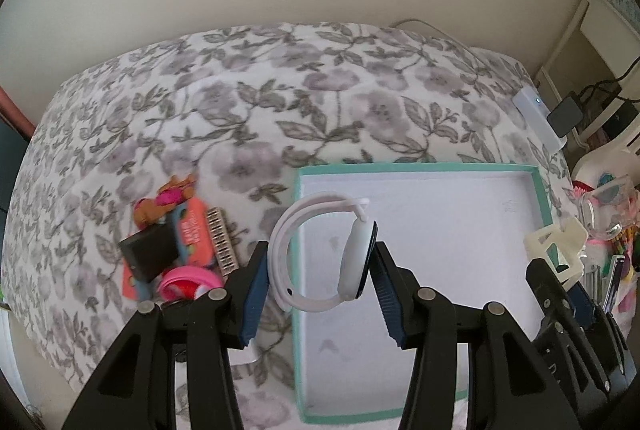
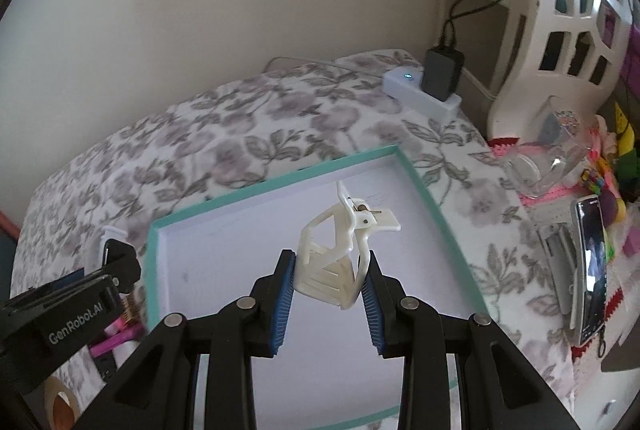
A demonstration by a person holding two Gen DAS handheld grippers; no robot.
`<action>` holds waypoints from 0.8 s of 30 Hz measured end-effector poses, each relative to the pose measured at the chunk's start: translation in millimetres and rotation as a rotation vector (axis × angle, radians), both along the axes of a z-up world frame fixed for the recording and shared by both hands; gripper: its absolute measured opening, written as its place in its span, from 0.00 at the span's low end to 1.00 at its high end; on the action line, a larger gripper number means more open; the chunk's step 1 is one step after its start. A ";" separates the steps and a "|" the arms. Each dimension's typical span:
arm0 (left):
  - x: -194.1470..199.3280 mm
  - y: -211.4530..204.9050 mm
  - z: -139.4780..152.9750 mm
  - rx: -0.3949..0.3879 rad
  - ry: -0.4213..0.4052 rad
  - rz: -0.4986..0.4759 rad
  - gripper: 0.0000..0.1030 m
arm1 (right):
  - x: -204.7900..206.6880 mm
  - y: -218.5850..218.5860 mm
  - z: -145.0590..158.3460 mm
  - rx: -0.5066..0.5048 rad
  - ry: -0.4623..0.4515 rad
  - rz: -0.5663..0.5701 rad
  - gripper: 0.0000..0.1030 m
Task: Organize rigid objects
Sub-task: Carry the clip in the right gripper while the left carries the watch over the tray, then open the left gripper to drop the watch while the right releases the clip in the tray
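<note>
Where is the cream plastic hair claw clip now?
The cream plastic hair claw clip is clamped in the right gripper, above the white-lined teal tray.

The toy pile point(image 1: 176, 242) at left-middle of the left wrist view is a jumble, with the pink ring point(image 1: 190, 282) half behind the left gripper point(image 1: 316, 294). In the right wrist view, the tape roll point(image 2: 60, 402) is cut off bottom left, and the phone point(image 2: 592, 266) screen is too blurry to read.

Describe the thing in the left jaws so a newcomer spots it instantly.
Start at the teal-rimmed white tray on the floral bedspread. Above its left edge, the left gripper holds a smartwatch: white looped strap, dark face. Unlike the ivory hair claw clip in the right gripper, it is a smooth closed loop.
</note>
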State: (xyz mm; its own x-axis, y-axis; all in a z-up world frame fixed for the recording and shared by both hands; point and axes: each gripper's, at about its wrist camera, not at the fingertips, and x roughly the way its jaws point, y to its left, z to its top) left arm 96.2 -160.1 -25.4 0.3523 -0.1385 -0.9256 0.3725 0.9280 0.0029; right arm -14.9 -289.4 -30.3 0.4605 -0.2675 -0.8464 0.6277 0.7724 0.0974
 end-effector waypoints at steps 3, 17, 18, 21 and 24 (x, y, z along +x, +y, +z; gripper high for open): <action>2.0 -10.3 -5.3 0.004 0.003 -0.013 0.50 | 2.5 -8.5 -7.1 -0.003 0.019 -0.013 0.33; 13.1 -31.2 -44.3 0.028 0.052 -0.036 0.50 | 6.4 -36.0 -32.7 -0.007 0.077 -0.058 0.33; 13.3 -31.6 -46.7 0.031 0.054 -0.036 0.50 | 6.9 -36.9 -34.7 -0.006 0.081 -0.058 0.33; 13.8 -32.0 -53.4 0.037 0.064 -0.038 0.50 | 7.9 -38.4 -40.3 -0.008 0.099 -0.059 0.33; 13.9 -31.2 -58.5 0.036 0.077 -0.034 0.50 | 8.3 -38.9 -42.5 -0.009 0.109 -0.059 0.34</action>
